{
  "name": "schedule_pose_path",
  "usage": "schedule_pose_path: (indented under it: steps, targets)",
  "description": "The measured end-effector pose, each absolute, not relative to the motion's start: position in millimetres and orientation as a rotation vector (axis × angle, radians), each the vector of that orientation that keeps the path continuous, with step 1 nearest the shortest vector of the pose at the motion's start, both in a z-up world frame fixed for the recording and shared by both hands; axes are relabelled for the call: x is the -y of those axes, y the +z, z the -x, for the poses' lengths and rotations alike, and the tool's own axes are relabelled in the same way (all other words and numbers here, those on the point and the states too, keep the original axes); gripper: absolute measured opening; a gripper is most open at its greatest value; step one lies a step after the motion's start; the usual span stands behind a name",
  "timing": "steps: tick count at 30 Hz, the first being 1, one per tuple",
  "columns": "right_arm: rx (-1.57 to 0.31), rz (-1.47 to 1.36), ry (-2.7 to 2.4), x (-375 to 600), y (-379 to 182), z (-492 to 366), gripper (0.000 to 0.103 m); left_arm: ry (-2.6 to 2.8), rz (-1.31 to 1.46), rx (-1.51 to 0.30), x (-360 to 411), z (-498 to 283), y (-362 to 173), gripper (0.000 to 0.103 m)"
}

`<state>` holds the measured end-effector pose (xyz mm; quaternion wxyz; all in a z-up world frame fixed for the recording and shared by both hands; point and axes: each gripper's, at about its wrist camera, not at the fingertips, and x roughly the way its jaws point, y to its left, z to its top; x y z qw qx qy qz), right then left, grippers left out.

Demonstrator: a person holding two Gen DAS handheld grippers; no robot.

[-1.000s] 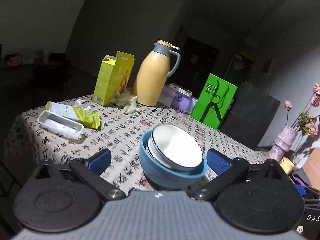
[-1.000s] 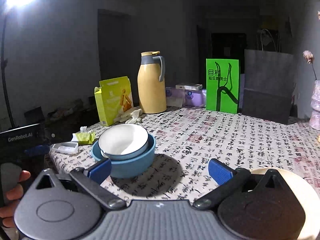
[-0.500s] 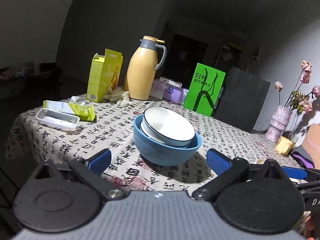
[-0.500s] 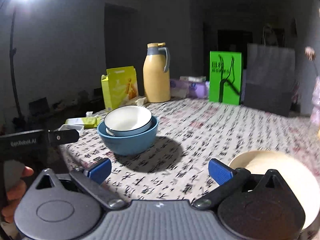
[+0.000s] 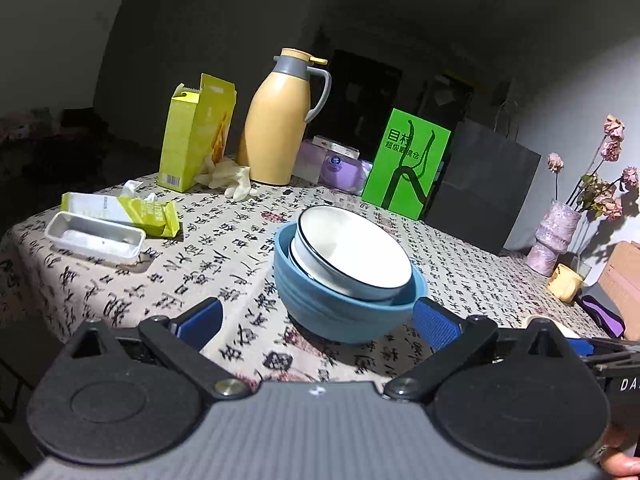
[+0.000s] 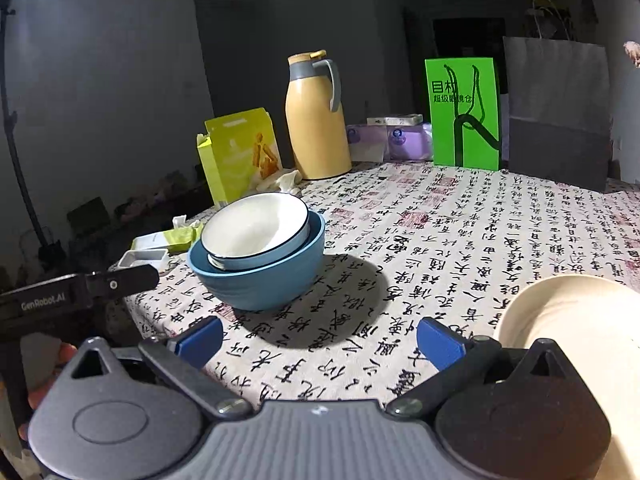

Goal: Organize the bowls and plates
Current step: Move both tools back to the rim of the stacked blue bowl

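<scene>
I take the blue bowl (image 5: pixel 344 304) as my landmark: it sits on the surface (image 5: pixel 224 248), which is covered with a calligraphy-print cloth, and a white bowl (image 5: pixel 352 254) with a dark rim rests nested inside it, tilted. Left of the blue bowl lie a small white tray (image 5: pixel 94 236) and a yellow-green tissue pack (image 5: pixel 120 210); behind it and to the left stand an open yellow-green carton (image 5: pixel 196 132) and a tan thermos jug (image 5: pixel 282 120) with a grey handle. Behind it to the right stands a green paper bag (image 5: pixel 408 162), then a dark paper bag (image 5: pixel 480 192). My left hand-held gripper (image 5: pixel 318 322) is spread wide and empty, just in front of the blue bowl. My right hand-held gripper (image 6: pixel 320 340) is likewise spread wide and holding nothing, in front and to the right of the blue bowl, with a cream plate (image 6: pixel 576 320) at its right finger; I cannot tell whether they touch.
</scene>
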<state>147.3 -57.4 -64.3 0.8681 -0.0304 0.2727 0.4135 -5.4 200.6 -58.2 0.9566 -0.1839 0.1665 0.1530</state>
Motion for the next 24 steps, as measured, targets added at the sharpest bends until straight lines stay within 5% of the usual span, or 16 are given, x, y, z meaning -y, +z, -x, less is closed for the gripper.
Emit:
schedule_pose_path:
  steps: [24]
  targets:
    - [-0.74, 0.01, 0.83, -29, -62, -236, 0.103, 0.255, 0.429, -0.487, -272, -96, -54, 0.103]
